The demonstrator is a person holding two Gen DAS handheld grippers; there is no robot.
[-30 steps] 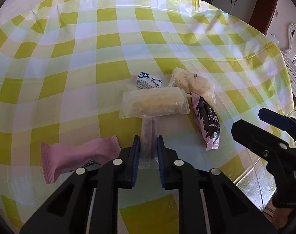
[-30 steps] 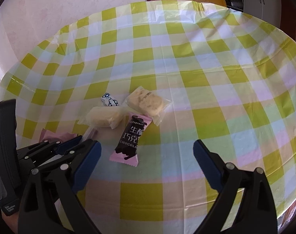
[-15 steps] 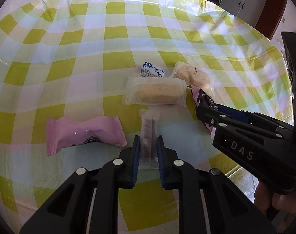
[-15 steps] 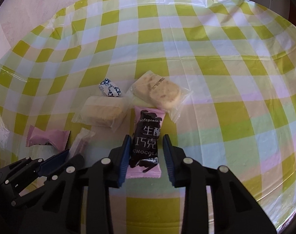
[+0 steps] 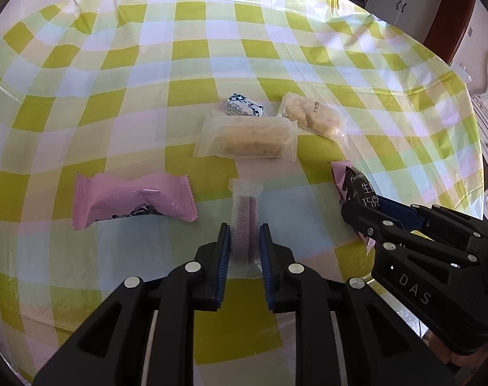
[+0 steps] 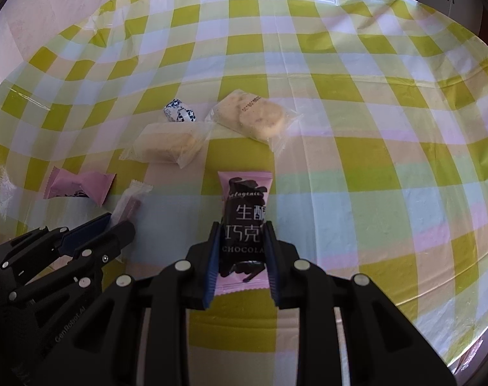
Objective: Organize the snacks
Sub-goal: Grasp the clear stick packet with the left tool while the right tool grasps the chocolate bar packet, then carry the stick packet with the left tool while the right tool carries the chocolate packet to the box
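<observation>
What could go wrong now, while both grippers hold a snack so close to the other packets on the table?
1. The left gripper grips the thin clear-wrapped wafer stick at its near end only; the long free end may droop or slip out.
2. The right gripper squeezes the chocolate packet; too much pressure might crush it.
3. The two grippers are close together, so moving them at once may make them collide or push the pink packet.

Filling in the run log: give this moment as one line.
left tool: shut on thin wafer packet | right tool: shut on chocolate bar | both snacks on checkered tablecloth
</observation>
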